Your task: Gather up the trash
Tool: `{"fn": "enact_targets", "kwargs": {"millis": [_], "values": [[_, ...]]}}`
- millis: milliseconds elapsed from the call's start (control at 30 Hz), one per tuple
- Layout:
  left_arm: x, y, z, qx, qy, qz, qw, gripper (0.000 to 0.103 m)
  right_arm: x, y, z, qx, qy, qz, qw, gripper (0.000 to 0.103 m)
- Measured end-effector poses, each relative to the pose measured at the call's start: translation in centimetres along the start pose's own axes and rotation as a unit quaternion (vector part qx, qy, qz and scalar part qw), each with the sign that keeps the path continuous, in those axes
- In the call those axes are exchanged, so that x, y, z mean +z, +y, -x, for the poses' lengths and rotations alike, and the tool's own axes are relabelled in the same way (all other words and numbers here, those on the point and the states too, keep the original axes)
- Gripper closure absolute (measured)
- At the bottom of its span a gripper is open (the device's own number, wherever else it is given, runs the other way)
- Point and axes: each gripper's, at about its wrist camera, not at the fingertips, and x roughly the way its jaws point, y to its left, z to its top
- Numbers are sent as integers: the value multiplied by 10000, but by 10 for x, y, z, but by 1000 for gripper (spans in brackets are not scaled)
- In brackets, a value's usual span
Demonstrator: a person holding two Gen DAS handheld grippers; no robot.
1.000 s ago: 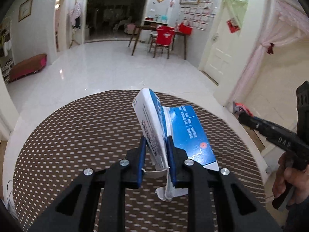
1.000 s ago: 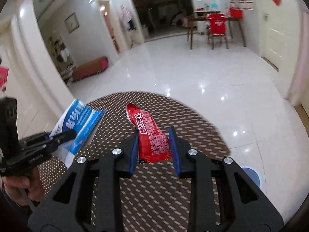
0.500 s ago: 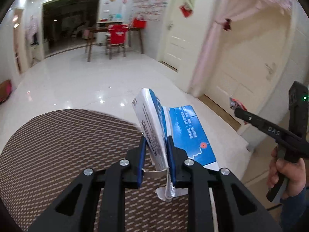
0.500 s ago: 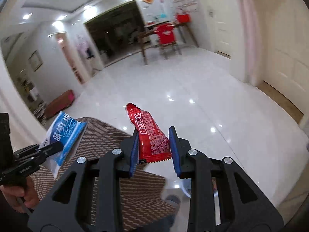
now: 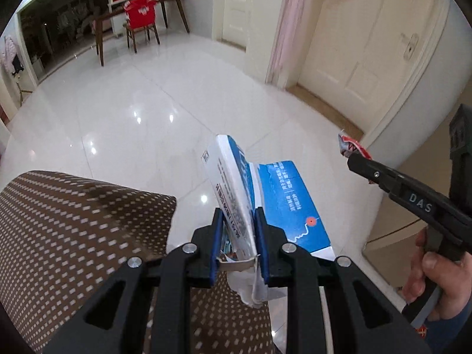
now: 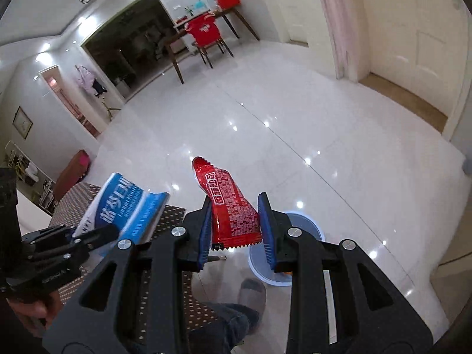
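My left gripper (image 5: 237, 236) is shut on a flattened blue and white carton (image 5: 283, 203), held in the air past the table's right edge. It also shows in the right wrist view (image 6: 124, 209). My right gripper (image 6: 236, 230) is shut on a red snack wrapper (image 6: 230, 209), held above a light blue bin (image 6: 306, 230) on the floor. The wrapper's tip shows in the left wrist view (image 5: 351, 146).
A round table with a brown dotted cloth (image 5: 73, 236) lies at the lower left. The white tiled floor (image 6: 295, 124) spreads ahead. A person's leg and grey slipper (image 6: 250, 292) stand by the bin. A wooden table and red chair (image 6: 206, 32) stand far off.
Both grippers have swung right, off the table and out over the floor, each holding its item. The bin has come into the right wrist view.
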Motion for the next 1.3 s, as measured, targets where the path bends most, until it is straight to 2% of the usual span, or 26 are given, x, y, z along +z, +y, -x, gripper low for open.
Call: {"fn": "enact_targets", "kwargs": {"millis": [200, 333, 367, 400, 433, 467, 633, 833, 1000, 1167, 1300], "values": [[15, -18, -43, 130, 462, -281, 9985, 82, -3, -23, -24, 10, 257, -185, 9995, 74], [26, -29, -70, 184, 798, -420, 9958, 80, -3, -33, -42, 108, 456, -272, 9985, 69], [29, -33, -80, 142, 945, -498, 9942, 74, -4, -36, -45, 131, 493, -319, 9982, 65], [28, -35, -84, 145, 1029, -537, 9931, 66, -4, -40, -50, 161, 542, -422, 9975, 50], [29, -36, -88, 235, 1072, -555, 9924, 42, -5, -44, -53, 161, 561, -498, 9970, 41], [28, -36, -86, 365, 988, -546, 9929, 25, -5, -48, -55, 168, 556, -563, 9967, 38], [37, -23, -62, 544, 507, -257, 9969, 18, -9, -57, -50, 74, 504, -768, 9957, 7], [28, 0, 0, 790, -199, 63, 9967, 13, -10, -53, -27, -214, 318, -813, 9960, 6], [14, 11, 55, 744, -680, 199, 9947, 11, -7, -30, 5, -348, 87, -697, 9969, 6], [-7, 13, 112, 518, -1290, 249, 9900, 10, -8, 10, 45, -522, -108, -506, 9973, 6], [-29, 17, 150, 657, -1706, 114, 9831, 7, -6, 57, 78, -536, -369, -80, 9978, 6]]}}
